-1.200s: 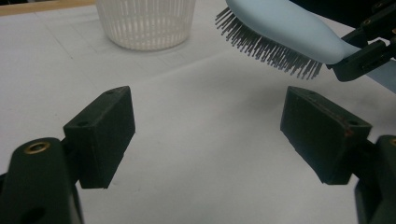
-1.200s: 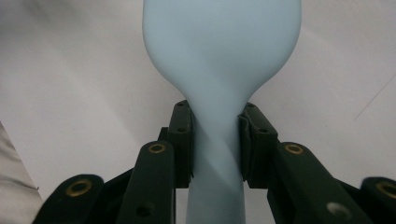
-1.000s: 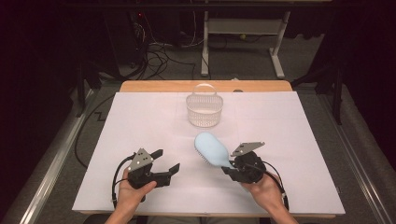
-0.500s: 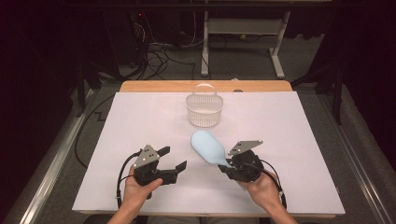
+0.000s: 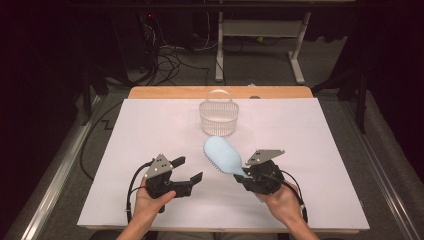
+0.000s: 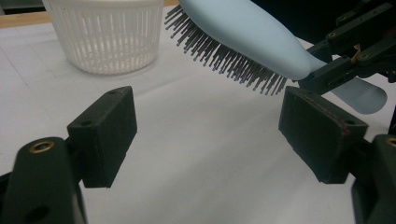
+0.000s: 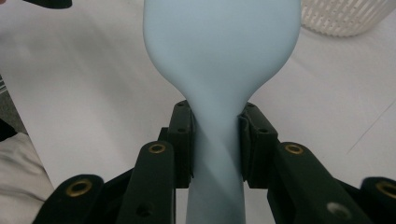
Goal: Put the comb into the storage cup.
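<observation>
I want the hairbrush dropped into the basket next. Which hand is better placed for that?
Right. The right claw already clamps the light-blue hairbrush by its handle, its head pointing toward the white basket. The left claw is open and holds nothing.

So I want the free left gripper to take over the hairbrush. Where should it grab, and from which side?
Probably the broad head of the hairbrush, pinched across its smooth edges from the left: the right gripper already fills the narrow handle, and the bristles face down. The left gripper is open.
</observation>
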Motion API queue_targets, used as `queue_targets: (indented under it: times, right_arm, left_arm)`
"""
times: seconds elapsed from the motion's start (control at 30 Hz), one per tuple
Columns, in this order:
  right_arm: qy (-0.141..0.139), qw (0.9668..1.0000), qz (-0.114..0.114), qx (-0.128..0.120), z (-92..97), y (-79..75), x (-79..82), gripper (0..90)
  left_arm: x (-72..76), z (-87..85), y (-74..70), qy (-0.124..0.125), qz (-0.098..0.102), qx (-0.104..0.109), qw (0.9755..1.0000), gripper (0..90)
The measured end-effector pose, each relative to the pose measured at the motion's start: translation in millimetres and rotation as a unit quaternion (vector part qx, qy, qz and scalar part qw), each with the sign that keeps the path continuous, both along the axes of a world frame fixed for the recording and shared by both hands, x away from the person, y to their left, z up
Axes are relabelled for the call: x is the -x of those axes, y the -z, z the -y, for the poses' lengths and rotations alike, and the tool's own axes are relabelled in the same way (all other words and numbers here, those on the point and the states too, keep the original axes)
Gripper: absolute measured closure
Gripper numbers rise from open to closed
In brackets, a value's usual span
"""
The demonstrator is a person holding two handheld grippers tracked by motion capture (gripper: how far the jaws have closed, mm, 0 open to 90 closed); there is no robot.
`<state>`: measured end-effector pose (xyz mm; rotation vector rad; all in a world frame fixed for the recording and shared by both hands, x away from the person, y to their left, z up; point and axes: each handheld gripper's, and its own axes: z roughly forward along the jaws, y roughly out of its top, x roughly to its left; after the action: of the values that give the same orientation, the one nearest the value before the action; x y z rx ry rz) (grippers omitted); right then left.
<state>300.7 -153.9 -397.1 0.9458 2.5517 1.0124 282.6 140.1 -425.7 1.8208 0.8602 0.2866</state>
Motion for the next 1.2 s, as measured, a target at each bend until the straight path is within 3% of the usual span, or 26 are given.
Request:
queue_targets:
  times: [0.33, 0.8, 1.0, 1.2]
  right_arm:
    - [0.003, 0.9998, 0.013, -0.013, 6.1, -8.0, -0.8, 71.0]
    - [0.001, 0.9997, 0.019, -0.018, 5.6, -9.8, -1.2, 71.0]
    - [-0.006, 0.9994, 0.03, -0.018, 0.9, -8.9, 3.0, 71.0]
    - [-0.009, 0.9993, 0.031, -0.02, -2.0, -9.5, 4.0, 71.0]
  left_arm:
    - [-8.9, 17.2, -10.2, 0.025, 0.0, -0.017, 0.9995, 20.1]
    - [-17.3, 28.0, -7.0, 0.039, -0.011, 0.008, 0.9992, 20.1]
    - [-18.4, 29.4, -7.6, 0.031, -0.015, 0.005, 0.9994, 18.0]
    - [-22.0, 34.7, -6.2, 0.039, -0.025, -0.002, 0.9989, 17.4]
